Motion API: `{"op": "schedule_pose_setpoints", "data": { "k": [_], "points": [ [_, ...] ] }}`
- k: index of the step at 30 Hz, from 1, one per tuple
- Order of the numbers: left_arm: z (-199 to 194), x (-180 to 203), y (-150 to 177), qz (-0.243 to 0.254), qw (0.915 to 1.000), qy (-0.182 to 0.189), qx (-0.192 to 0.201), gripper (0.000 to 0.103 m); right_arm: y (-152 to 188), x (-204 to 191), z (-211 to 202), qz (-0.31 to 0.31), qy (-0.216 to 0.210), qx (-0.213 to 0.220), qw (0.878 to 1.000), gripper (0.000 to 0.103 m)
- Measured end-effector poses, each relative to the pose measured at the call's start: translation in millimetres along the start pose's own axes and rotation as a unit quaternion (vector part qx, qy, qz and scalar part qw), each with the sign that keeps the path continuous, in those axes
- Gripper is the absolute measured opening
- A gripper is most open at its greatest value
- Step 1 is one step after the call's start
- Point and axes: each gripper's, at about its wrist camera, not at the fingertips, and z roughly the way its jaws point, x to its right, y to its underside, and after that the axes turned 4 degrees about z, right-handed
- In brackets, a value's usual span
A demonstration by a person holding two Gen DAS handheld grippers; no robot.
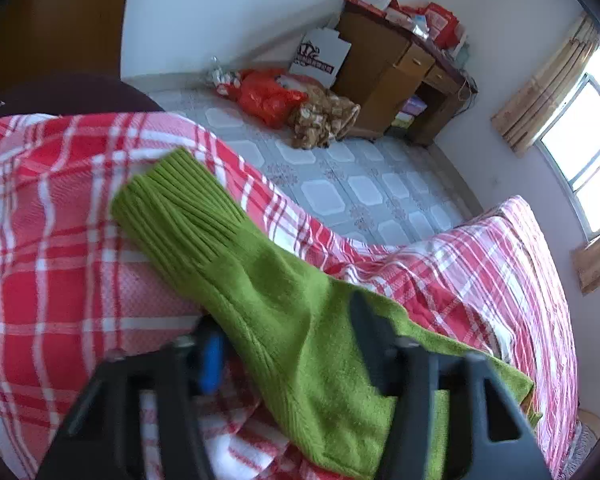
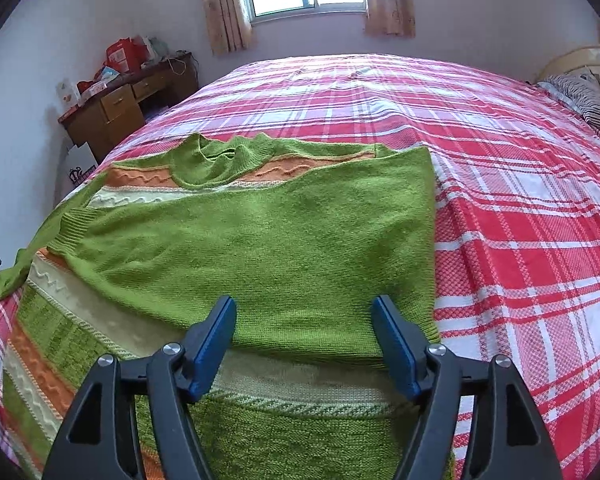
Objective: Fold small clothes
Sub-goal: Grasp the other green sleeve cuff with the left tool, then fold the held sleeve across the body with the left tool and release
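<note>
White paper bag (image 1: 319,56) beside the wooden desk (image 1: 384,68): dark printed logo, lettering too blurred to read.

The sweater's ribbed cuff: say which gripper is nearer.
Left. The left gripper straddles that sleeve just behind the ribbed cuff; the right gripper hovers open over the sweater's body.

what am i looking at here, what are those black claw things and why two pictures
Each claw is a hand-held two-finger gripper with a camera that looks along its fingers; a person carries one in each hand. One picture is from the left gripper, the other from the right gripper. A green sweater lies partly folded on a bed with a red plaid cover. The left gripper is closed on the sweater's sleeve, which runs between its fingers. The right gripper is open above the sweater and holds nothing.
</note>
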Motion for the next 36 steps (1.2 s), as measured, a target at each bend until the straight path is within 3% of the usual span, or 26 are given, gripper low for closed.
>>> {"op": "schedule_pose_setpoints", "data": {
  "k": [1,2,5,10,14,16,20,23,28,33,34,36],
  "points": [
    [-0.8,1.4,6.4,-0.001,1.0000,-0.004,-0.007,0.024,-0.3,-0.1,0.1,0.000,0.000,0.000,1.000,0.071],
    [6.6,0.3,7.6,-0.003,0.9998,-0.003,-0.020,0.007,-0.3,-0.2,0.1,-0.001,0.000,0.000,1.000,0.072],
    [11.5,-4.4,14.9,0.008,0.9995,0.014,-0.027,0.006,-0.1,-0.4,-0.1,0.000,0.000,0.000,1.000,0.072],
    [-8.3,12.4,18.6,0.048,0.9984,0.000,0.029,0.003,0.0,-0.7,-0.4,0.000,-0.001,0.000,1.000,0.072],
    [-50.6,52.9,23.5,0.116,0.9887,0.017,0.093,0.003,-0.1,-0.4,-0.7,0.001,-0.004,0.001,1.000,0.072],
    [-78.1,81.9,38.6,0.169,0.9763,0.037,0.130,0.003,0.2,0.5,-1.3,0.002,-0.006,0.003,1.000,0.072],
    [-124.8,146.2,99.0,0.288,0.9365,0.100,0.173,0.003,0.4,1.1,-1.7,0.003,-0.008,0.004,1.000,0.072],
    [-143.3,187.1,157.8,0.367,0.9027,0.137,0.178,0.003,0.3,1.4,-1.7,0.003,-0.009,0.004,1.000,0.072],
    [-145.1,225.2,248.9,0.468,0.8573,0.158,0.145,0.003,0.8,4.2,-3.8,0.009,-0.018,0.007,1.000,0.072],
    [-128.9,239.0,292.3,0.527,0.8327,0.138,0.101,0.008,1.1,5.4,-4.4,0.013,-0.023,0.009,1.000,0.072],
    [-126.4,240.1,295.6,0.532,0.8314,0.133,0.091,0.011,1.1,5.9,-4.4,0.014,-0.025,0.009,1.000,0.072],
    [-125.9,237.0,288.6,0.523,0.8375,0.144,0.065,0.014,1.3,6.4,-4.3,0.016,-0.027,0.009,0.999,0.072]
  ]
}}
